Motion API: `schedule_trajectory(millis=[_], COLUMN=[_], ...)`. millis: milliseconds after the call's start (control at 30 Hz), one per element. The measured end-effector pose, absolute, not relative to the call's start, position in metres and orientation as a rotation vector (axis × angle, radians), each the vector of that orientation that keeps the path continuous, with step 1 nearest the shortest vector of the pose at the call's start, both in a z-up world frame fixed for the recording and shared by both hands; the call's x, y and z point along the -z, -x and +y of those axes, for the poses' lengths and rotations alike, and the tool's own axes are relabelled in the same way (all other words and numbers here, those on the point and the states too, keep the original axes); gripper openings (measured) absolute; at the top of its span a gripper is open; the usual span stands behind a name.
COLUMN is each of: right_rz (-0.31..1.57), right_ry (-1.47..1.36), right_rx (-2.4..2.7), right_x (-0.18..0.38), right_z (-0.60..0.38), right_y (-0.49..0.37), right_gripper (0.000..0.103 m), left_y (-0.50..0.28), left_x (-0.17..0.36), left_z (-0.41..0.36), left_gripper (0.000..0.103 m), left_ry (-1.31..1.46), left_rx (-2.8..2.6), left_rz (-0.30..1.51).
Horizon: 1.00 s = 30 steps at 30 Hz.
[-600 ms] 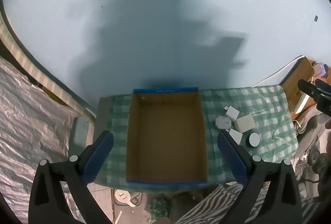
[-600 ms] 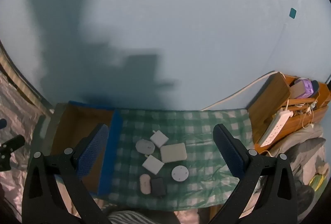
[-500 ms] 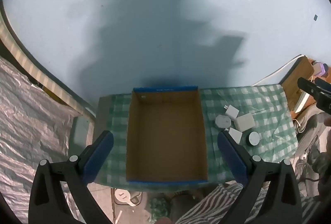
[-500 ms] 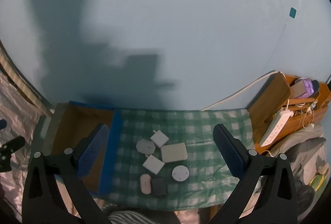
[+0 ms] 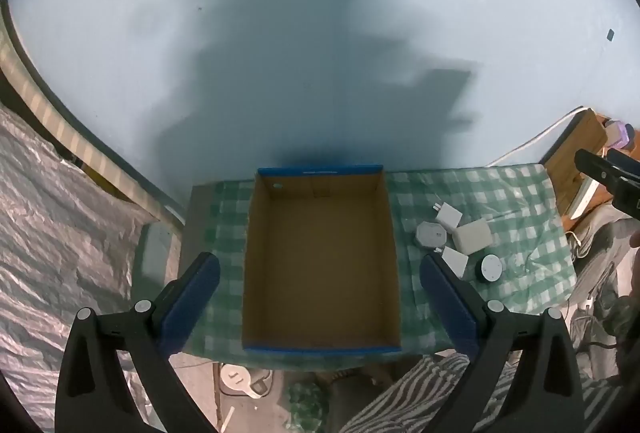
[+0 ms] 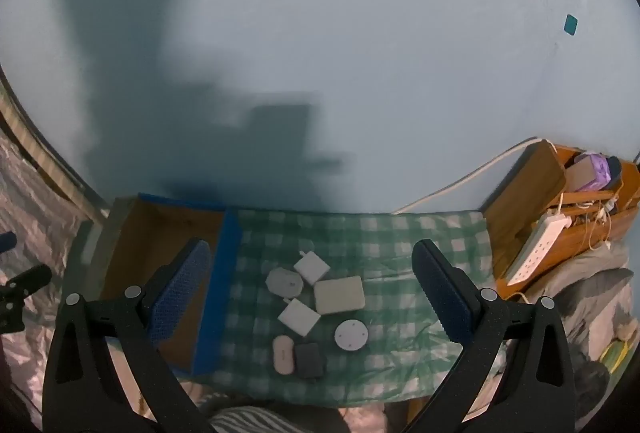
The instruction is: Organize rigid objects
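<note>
Both claws are hanging spread wide and gripping nothing. The left claw [image 5: 320, 297] is framing the empty cardboard box [image 5: 320, 261]; the right claw [image 6: 310, 289] is hovering over the huddle on the checked cloth [image 6: 400, 233]: two white plug adapters [image 6: 311, 266], an octagonal white device [image 6: 285, 282], a cream block [image 6: 339, 294], a round puck [image 6: 351, 335], a pink case [image 6: 283, 354] touching a dark one [image 6: 309, 359]. Because they are touching, a descending finger is likely nudging neighbours, pinching two together, or snagging the loose cloth.

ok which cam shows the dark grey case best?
Right wrist: the dark grey case lies in full view on the checked cloth, beside a pale oval case. In the left wrist view it can't be made out; the left gripper's right finger covers that spot.
</note>
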State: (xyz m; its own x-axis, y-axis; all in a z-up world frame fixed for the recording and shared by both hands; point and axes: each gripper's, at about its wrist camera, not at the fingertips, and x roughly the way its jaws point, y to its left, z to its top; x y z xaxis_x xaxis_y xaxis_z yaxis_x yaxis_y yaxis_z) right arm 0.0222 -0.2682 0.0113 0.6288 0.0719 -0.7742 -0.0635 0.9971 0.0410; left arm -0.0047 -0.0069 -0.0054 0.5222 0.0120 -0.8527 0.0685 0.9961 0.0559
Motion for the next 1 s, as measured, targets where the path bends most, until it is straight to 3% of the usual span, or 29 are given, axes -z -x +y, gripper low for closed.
schedule_trajectory(millis=[1000], right_rz=[0.900], right_ry=[-0.006], right_rx=[-0.092], right_x=[-0.0042], right_z=[-0.2602], right_y=[-0.0224], right_gripper=[0.101], left_y=[0.0043], left_x=[0.0037], left_z=[0.0020], left_gripper=[0.101], left_ry=[-0.077], left_rx=[0.037], left_rz=[1.027])
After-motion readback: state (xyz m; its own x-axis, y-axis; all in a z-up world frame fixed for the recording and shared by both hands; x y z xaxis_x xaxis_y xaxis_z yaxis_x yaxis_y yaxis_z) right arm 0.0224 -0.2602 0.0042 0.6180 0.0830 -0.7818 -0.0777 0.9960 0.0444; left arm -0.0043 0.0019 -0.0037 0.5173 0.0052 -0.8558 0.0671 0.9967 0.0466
